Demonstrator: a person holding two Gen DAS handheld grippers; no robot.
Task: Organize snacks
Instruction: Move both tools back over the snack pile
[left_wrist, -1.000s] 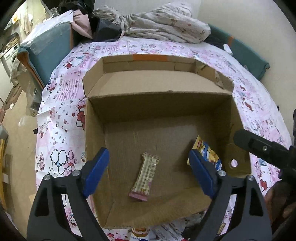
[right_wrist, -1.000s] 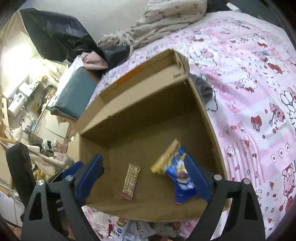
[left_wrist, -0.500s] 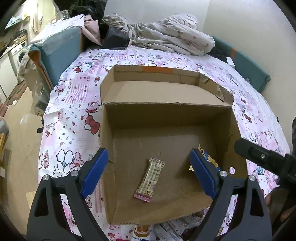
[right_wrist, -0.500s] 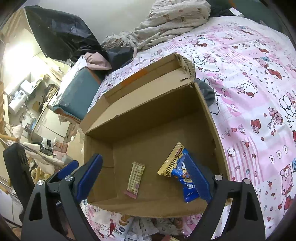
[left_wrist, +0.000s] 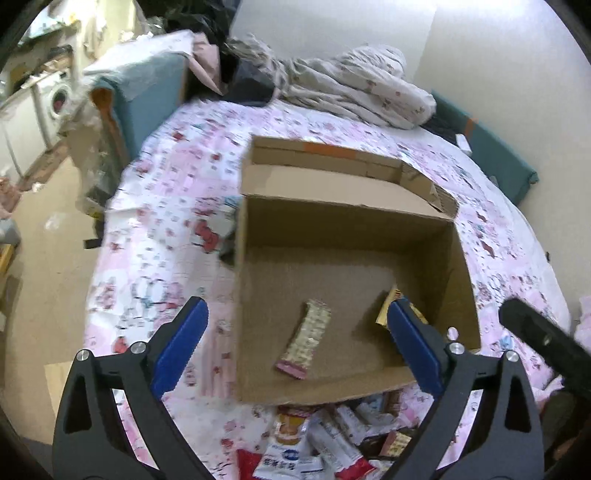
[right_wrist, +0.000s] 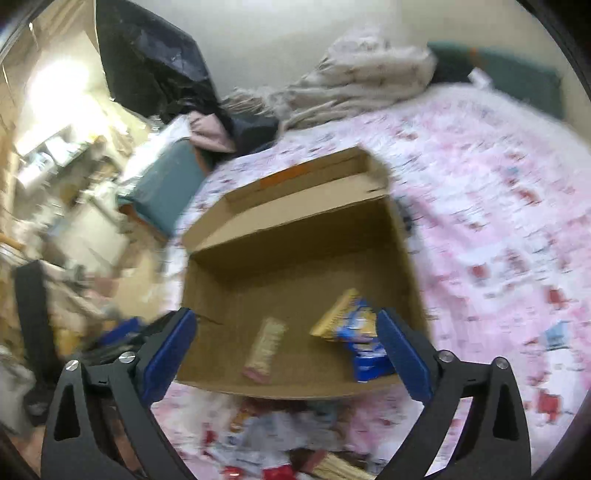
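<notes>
Left wrist view: both grippers' fingers (left_wrist: 181, 347) have just been opening, empty, above the cardboard box (left_wrist: 258, 206).

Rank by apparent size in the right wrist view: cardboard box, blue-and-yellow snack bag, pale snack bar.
1. cardboard box, by far the largest.
2. blue-and-yellow snack bag, partly hidden behind a gripper finger.
3. pale snack bar, smallest; both snacks lie at similar depth.

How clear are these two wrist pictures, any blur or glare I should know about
Left wrist view: mild smear on the bedsheet, while the cardboard box and the snack bar inside stay readable; fisheye bends the edges. Right wrist view: heavy motion blur, the sheet print streaked, the snack pile unreadable, a bright washed-out glare patch at upper left; only the right gripper is sharp.
</notes>
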